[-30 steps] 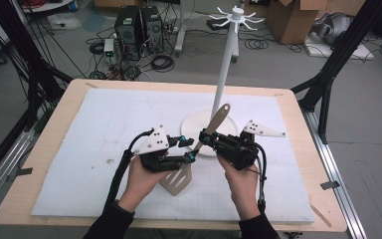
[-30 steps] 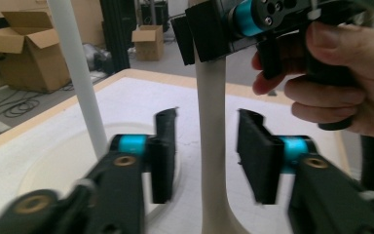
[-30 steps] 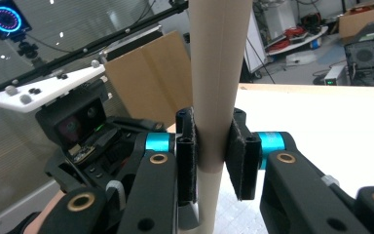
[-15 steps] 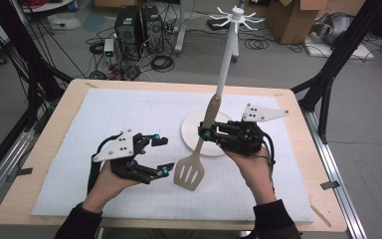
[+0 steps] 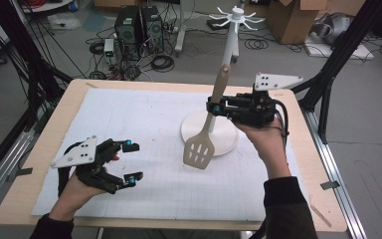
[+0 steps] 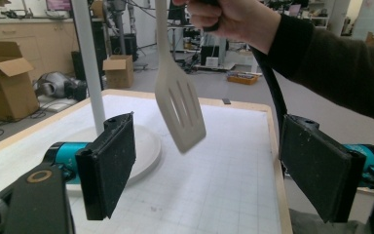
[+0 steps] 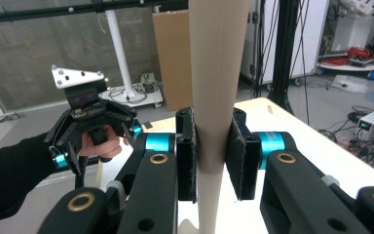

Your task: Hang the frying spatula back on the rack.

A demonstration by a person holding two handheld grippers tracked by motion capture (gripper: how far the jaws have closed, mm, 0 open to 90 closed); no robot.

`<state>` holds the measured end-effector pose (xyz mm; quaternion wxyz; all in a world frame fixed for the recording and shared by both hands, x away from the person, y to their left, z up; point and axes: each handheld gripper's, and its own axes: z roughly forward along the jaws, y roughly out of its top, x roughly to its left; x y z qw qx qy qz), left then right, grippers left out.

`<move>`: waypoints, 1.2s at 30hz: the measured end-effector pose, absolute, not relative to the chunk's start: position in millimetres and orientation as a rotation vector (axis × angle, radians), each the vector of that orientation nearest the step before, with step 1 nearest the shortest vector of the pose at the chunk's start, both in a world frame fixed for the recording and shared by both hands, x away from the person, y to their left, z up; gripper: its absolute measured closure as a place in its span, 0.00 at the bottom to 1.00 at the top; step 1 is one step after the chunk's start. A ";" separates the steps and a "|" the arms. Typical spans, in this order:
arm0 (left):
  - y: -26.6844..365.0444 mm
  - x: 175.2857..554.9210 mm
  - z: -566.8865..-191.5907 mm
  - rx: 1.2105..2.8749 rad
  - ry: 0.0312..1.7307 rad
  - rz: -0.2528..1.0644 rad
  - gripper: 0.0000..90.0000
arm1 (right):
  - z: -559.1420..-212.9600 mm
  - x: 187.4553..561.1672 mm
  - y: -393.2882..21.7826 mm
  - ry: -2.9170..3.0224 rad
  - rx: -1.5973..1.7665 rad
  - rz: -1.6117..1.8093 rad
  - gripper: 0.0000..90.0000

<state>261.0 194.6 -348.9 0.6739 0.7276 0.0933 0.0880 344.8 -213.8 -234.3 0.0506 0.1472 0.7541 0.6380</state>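
Note:
A beige slotted spatula (image 5: 202, 147) hangs upright above the table, blade down, handle up. My right gripper (image 5: 212, 108) is shut on the spatula's handle (image 7: 217, 92), just in front of the white utensil stand's pole (image 5: 229, 47). The stand's round base (image 5: 225, 134) sits on the white mat behind the blade. My left gripper (image 5: 131, 162) is open at the table's front left, apart from the spatula, with nothing between its pads (image 6: 108, 163). In the left gripper view the spatula blade (image 6: 179, 106) hangs ahead, between the two pads.
A white gridded mat (image 5: 139, 129) covers the wooden table (image 5: 69, 102). The stand's top ring of hooks (image 5: 235, 15) rises behind the table. Black frame legs stand at the left and right sides. Boxes, cables and computers lie on the floor beyond.
My left gripper has let go of the spatula and drawn back to the front left, open. My right gripper has lifted the spatula upright and higher, towards the stand.

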 end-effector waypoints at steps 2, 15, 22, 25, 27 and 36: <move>199.2 260.6 -349.1 1.635 0.211 0.190 0.22 | -229.3 351.4 -217.0 2.296 0.442 1.954 0.85; 207.8 262.1 -348.7 1.637 0.209 0.195 0.22 | -199.5 386.2 -229.5 2.317 0.408 1.971 0.85; 208.5 262.6 -348.8 1.636 0.209 0.194 0.22 | -196.7 396.6 -232.8 2.315 0.437 1.971 0.85; 208.9 262.7 -349.0 1.636 0.210 0.196 0.22 | -198.6 400.3 -232.6 2.316 0.438 1.969 0.85; 208.8 262.9 -349.1 1.638 0.210 0.199 0.22 | -199.1 401.2 -232.9 2.319 0.441 1.970 0.85; 207.5 264.4 -351.2 1.643 0.214 0.200 0.22 | -202.6 409.2 -235.2 2.316 0.475 1.978 0.85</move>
